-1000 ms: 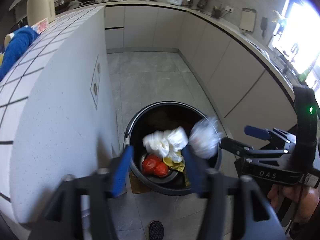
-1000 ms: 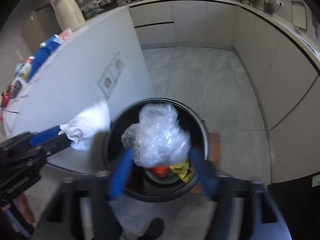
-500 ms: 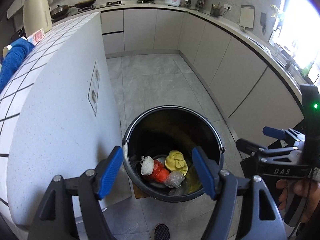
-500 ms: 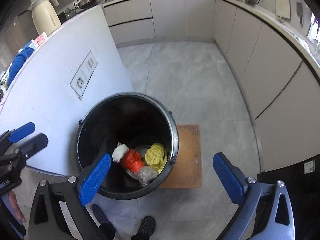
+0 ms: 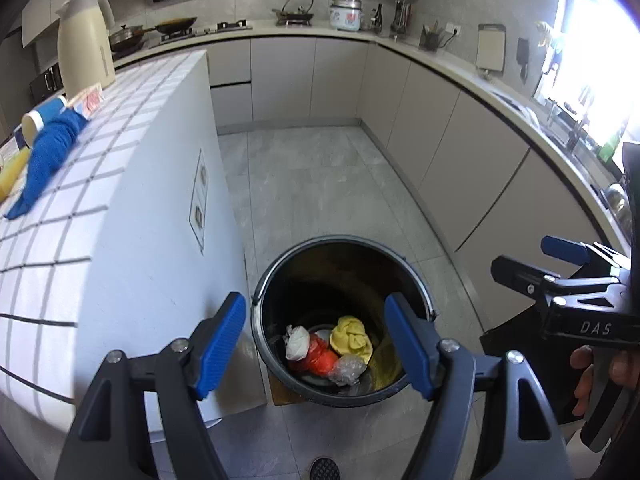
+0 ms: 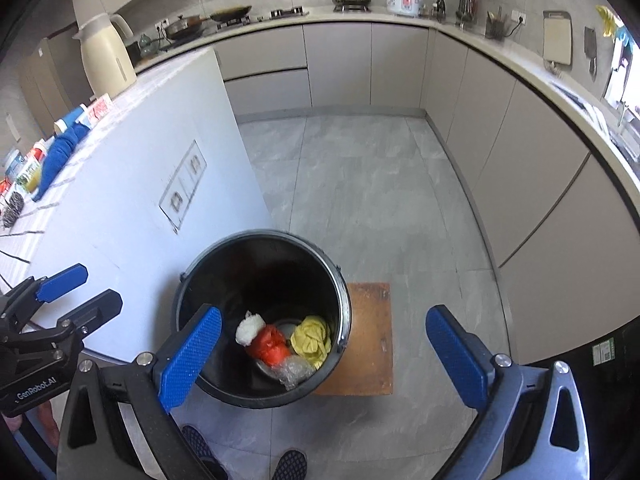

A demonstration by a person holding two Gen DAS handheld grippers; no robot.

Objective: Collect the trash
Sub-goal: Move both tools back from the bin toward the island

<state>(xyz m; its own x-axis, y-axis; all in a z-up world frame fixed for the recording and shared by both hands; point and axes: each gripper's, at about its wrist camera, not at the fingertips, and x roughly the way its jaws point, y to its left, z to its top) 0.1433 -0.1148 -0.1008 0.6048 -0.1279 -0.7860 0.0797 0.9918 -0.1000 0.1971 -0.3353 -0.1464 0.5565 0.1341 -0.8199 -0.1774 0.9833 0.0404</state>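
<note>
A black round bin (image 5: 280, 280) (image 6: 224, 256) stands on the floor beside a white island. At its bottom lie a white paper wad (image 5: 297, 343) (image 6: 250, 328), a red bag (image 5: 318, 356) (image 6: 269, 344), a yellow wad (image 5: 352, 336) (image 6: 312, 336) and a clear plastic bag (image 5: 348, 368) (image 6: 297, 370). My left gripper (image 5: 316, 346) (image 6: 80, 290) is open and empty above the bin. My right gripper (image 6: 324, 350) (image 5: 528, 260) is open wide and empty above the bin's right side.
The white tiled island (image 5: 100, 184) (image 6: 132, 152) holds a blue cloth (image 5: 48, 152), bottles and a cream jug (image 5: 84, 44). A brown board (image 6: 368, 344) lies under the bin. Beige cabinets (image 5: 460, 152) line the back and right. My shoes (image 6: 292, 464) show below.
Both grippers opened and dropped the white wad and the clear plastic bag into the bin. Both then rose higher above it.
</note>
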